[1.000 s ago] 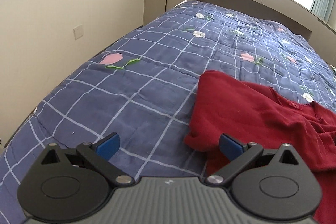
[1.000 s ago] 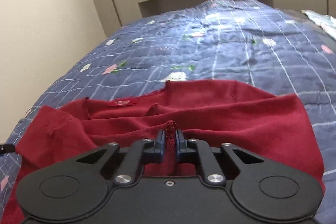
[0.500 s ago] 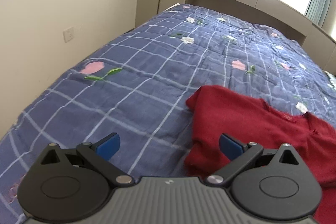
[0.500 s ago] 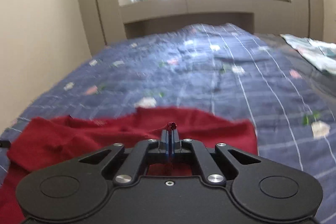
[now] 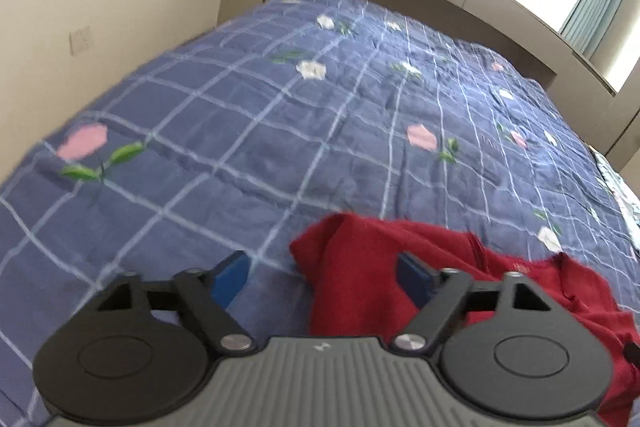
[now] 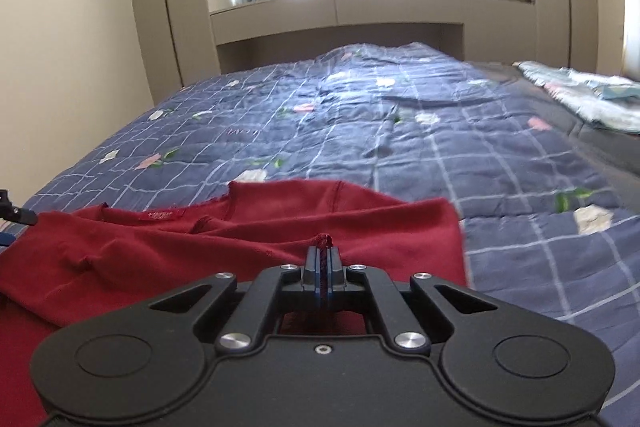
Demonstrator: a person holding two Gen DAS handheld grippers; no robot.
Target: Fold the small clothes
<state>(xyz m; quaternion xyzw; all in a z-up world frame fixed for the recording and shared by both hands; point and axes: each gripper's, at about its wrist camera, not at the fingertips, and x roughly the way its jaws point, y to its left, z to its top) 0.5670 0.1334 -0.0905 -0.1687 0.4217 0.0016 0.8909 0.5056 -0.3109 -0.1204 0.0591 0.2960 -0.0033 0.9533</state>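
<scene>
A soft dark-red knit top (image 6: 248,247) is spread rumpled on the blue checked quilted bed (image 6: 400,131). Its hem is clamped in the right hand-held gripper (image 6: 322,259). The left hand-held gripper (image 5: 324,273), jaws just narrowed yet apart, is placed around the limp sleeve edge; a pinch there is judged best.

Bare quilt (image 6: 420,147) ahead and left; wall (image 5: 100,7) alongside; crumpled bedding (image 6: 580,95) far right
</scene>
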